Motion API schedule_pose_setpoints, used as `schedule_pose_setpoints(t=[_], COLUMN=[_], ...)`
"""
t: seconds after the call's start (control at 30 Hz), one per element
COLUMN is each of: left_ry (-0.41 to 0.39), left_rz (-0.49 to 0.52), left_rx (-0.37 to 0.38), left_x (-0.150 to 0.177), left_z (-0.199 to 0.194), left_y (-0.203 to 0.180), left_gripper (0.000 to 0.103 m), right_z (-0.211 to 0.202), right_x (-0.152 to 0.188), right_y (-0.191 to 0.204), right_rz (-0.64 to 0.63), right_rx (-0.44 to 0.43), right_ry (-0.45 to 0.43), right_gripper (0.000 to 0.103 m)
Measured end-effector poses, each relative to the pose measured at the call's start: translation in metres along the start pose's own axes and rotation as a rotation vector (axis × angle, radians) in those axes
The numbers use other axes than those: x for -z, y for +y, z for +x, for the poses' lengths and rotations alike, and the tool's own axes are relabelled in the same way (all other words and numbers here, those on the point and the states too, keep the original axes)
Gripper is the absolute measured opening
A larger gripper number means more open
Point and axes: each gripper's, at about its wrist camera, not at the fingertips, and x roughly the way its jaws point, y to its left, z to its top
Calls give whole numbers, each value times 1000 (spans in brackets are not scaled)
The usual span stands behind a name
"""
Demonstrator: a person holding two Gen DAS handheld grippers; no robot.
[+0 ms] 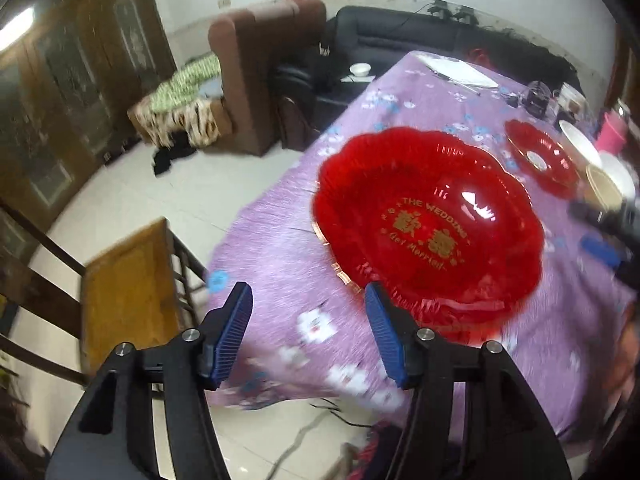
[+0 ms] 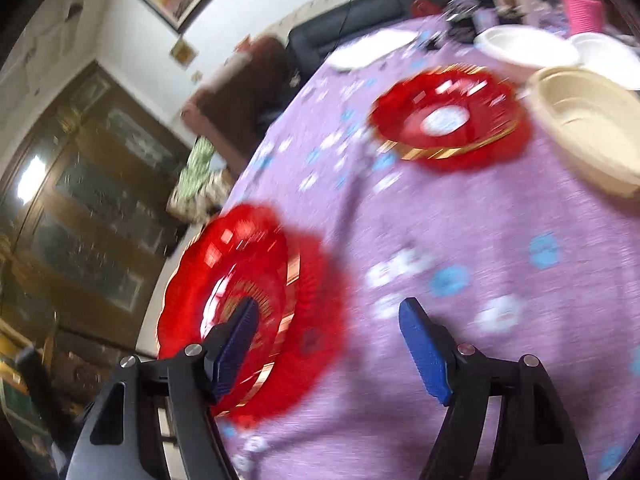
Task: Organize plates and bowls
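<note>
A large red scalloped plate (image 1: 428,224) with gold lettering lies on the purple tablecloth; it also shows in the right wrist view (image 2: 248,304) at the table's left edge. My left gripper (image 1: 308,304) is open and empty, just short of its near rim. My right gripper (image 2: 328,320) is open and empty, its left finger over that plate. A smaller red plate (image 1: 540,156) lies farther back, also in the right wrist view (image 2: 448,120). A beige bowl (image 2: 588,132) and white bowls (image 2: 528,48) stand beside it.
The table (image 1: 280,264) has a flowered purple cloth. A wooden chair (image 1: 128,288) stands at its left. A white sheet (image 1: 460,70), a pink cup (image 1: 610,132) and small clutter sit at the far end. A sofa (image 1: 400,36) stands behind.
</note>
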Motion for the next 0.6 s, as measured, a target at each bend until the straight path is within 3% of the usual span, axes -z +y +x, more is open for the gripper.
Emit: schedule_pose_setpoints(t=[0.13, 0.17, 0.23, 0.3, 0.43, 0.6], left_ry=[-91, -121, -155, -147, -48, 111], left_rz=[-11, -17, -27, -42, -74, -61], left_rx=[44, 78, 172, 265, 379, 375], left_x=[-18, -26, -49, -75, -137, -191], left_z=[-32, -39, -45, -37, 7, 77], left_y=[3, 0, -13, -33, -85, -152], left_gripper=[58, 60, 80, 80, 80, 80], right_z=[-24, -26, -30, -29, -14, 7], right_x=[-19, -26, -37, -48, -64, -72], right_y=[-37, -44, -59, -71, -87, -99], right_rz=[69, 81, 125, 185, 279, 389], right_rx=[35, 48, 62, 45, -11, -78], right_ry=[-96, -111, -143, -161, -150, -111], right_gripper=[75, 75, 75, 75, 75, 75])
